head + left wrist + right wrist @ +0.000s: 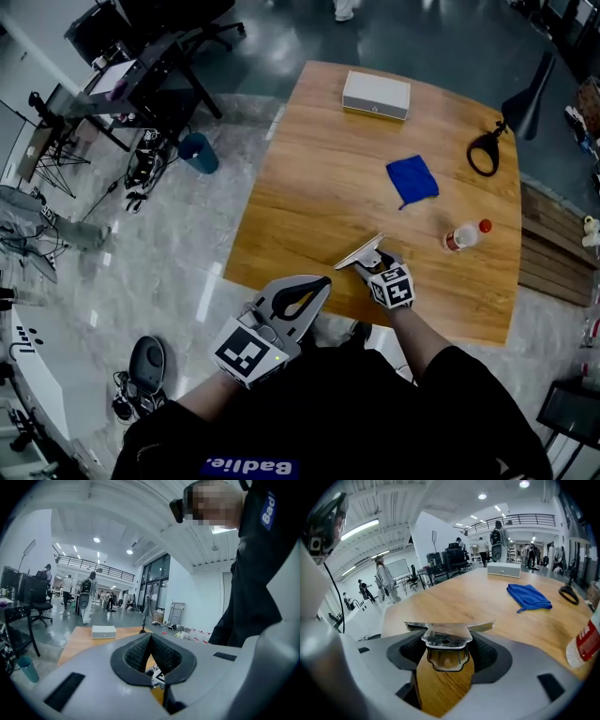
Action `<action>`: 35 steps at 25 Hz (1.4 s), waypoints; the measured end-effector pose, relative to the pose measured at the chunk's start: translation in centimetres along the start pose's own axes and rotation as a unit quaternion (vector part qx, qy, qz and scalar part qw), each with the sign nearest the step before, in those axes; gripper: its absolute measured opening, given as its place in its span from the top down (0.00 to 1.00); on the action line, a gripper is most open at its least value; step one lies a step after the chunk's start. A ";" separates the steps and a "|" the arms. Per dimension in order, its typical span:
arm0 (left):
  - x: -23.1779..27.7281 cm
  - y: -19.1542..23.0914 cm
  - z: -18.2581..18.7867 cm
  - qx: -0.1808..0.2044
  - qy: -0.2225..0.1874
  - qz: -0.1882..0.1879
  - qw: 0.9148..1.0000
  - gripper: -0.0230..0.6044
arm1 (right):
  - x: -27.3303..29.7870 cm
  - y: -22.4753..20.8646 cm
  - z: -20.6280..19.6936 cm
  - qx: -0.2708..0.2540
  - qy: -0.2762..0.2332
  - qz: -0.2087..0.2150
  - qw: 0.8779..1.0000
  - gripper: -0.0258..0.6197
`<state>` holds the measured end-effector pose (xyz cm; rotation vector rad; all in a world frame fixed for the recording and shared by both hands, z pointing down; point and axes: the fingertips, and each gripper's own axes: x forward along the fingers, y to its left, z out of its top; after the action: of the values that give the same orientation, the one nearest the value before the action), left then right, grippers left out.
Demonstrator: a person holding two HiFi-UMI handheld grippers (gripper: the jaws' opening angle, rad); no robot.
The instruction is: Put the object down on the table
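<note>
Where the metal tool (445,637) is: pinched between the jaws of my right gripper (447,645), flat blade level and crosswise, over the near part of the table (483,602). I cannot tell whether it touches the wood.
Right gripper: closed on the tool's bracket from both sides. I judge the grip sits there so the wide blade can land flat.
Left gripper (150,639): jaws pressed together at the tips with nothing between them, held off the table's near edge by my body. It has no part in the put-down, I judge.
Landing spot: bare wood under and ahead of the tool. The blue cloth (412,180), the bottle (466,235) and the white box (376,95) lie well apart from it.
Step in hand: my reading is a set-down not yet done. Lower until the tool rests, then spread the jaws.
Risk: a release from height could let the blade tip.
</note>
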<state>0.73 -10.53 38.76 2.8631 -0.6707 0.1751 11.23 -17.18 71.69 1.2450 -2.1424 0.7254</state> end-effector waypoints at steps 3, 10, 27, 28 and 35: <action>-0.3 0.1 -0.3 -0.001 0.002 0.009 1.000 0.95 | 1.1 0.1 -0.9 -0.025 0.021 0.000 0.999 0.51; -0.9 0.6 -0.9 -0.008 0.009 0.027 1.000 0.95 | 2.4 -0.1 -2.1 -0.056 0.043 -0.002 0.997 0.51; -1.1 0.4 -1.5 -0.014 0.011 0.021 1.000 0.95 | 3.4 0.3 -3.0 -0.079 0.060 0.003 0.995 0.51; -1.1 0.4 -1.5 -0.013 0.012 0.020 1.000 0.95 | 3.3 0.4 -3.0 -0.078 0.060 0.005 0.995 0.51; -1.0 0.0 -1.8 -0.010 0.014 0.011 1.000 0.95 | 3.1 0.3 -2.7 -0.074 0.054 0.001 0.996 0.49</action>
<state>-0.31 -9.72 40.32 2.8301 -0.6946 0.2112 10.17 -17.00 75.70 1.1015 -2.0686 0.6092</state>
